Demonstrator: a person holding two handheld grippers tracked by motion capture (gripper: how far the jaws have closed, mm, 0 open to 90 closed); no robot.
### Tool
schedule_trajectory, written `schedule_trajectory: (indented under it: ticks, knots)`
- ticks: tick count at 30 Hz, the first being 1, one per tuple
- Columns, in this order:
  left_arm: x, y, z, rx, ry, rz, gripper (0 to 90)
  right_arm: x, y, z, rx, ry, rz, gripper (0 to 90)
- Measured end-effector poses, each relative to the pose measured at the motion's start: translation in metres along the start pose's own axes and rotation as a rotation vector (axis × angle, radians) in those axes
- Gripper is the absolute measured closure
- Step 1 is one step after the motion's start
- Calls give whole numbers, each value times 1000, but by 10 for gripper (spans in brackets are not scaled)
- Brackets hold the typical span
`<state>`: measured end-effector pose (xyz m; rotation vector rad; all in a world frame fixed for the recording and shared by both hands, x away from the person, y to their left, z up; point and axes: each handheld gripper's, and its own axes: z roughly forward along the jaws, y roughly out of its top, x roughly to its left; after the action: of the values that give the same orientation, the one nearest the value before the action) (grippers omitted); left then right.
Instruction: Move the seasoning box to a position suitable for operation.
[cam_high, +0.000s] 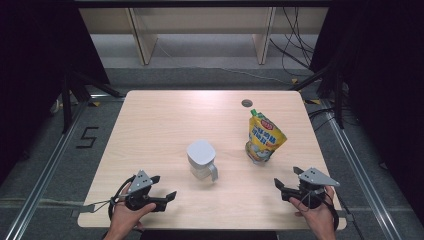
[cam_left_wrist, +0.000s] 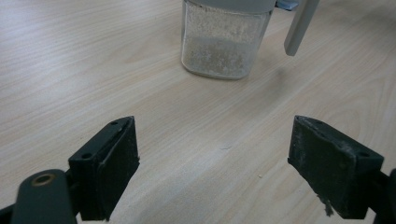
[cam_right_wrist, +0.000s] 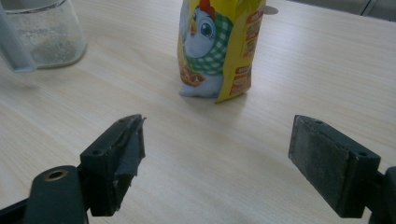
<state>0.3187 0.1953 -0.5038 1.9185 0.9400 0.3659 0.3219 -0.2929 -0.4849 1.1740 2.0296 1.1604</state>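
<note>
- Left hand-held gripper and right hand-held gripper: jaws apart, nothing between them, both on my side of the jar.
- Jar sits mid-table, lidded, white powder inside; pouch stands upright just right of it.
- Risk: the pouch looks soft and top-heavy, so I judge a low or off-centre pinch tips it into the jar.
- Risk: jar handle snags a jaw.
- Pouch print: cartoon chicken; the text is too blurred to read. Floor left of the jar is marked "5".

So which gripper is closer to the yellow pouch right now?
Right. The right gripper sits just below the yellow pouch, jaws open toward it. The left gripper is across the table, beyond the lidded jar.
</note>
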Motion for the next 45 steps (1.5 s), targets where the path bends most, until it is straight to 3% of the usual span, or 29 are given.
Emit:
schedule_trajectory:
  ticks: [4,9,16,23,24,25,26,30,31,32,34,35,36,37,38,39,40,42,43,45]
  knots:
    - [0,0,-1,-4,8,14,152,-1,0,1,-2,5,-17,193]
    - [-1,1,0,-6,11,0,152,0,0,1,2,5,3,196]
    - [-7,4,3,-18,-23,-15,157,0,0,1,-1,-2,3,201]
    - [-26,14,13,-63,-48,5,158,1,-2,2,-1,3,19,160]
    - [-30,15,15,-66,-63,10,147,1,-1,3,-9,5,24,155]
    - [-37,20,20,-79,-117,21,146,1,-1,2,-12,4,18,153]
    - [-42,23,22,-80,-119,40,148,1,-1,2,-20,5,21,154]
    - [-51,32,32,-58,-120,73,158,0,0,-1,-38,11,9,155]
    - [-51,32,32,-58,-120,73,178,0,0,-1,-38,11,9,155]
    - [-55,34,40,-44,-129,47,197,0,0,-1,-41,14,1,161]
    - [-55,35,44,-36,-128,66,208,4,0,-2,-32,24,45,178]
    - [-57,36,47,-30,-128,45,208,4,0,-2,-32,24,45,178]
    - [-49,40,52,-39,-130,164,212,2,0,-2,-36,28,30,189]
    - [-47,42,55,-34,-128,192,216,5,0,-3,-27,30,51,198]
    - [-49,43,58,-35,-136,178,231,1,1,-1,-36,22,-8,203]
    - [-50,44,60,-34,-127,177,231,1,1,-1,-36,22,-8,203]
    - [-48,46,64,-37,-134,213,241,1,1,-1,-34,24,-8,203]
    - [-51,47,69,-43,-126,229,271,1,1,-2,-28,27,-6,205]
    - [-55,46,71,-37,-139,182,295,2,1,-2,-30,29,-2,205]
    - [-62,46,74,-37,-139,139,354,2,1,-2,-30,30,-1,206]
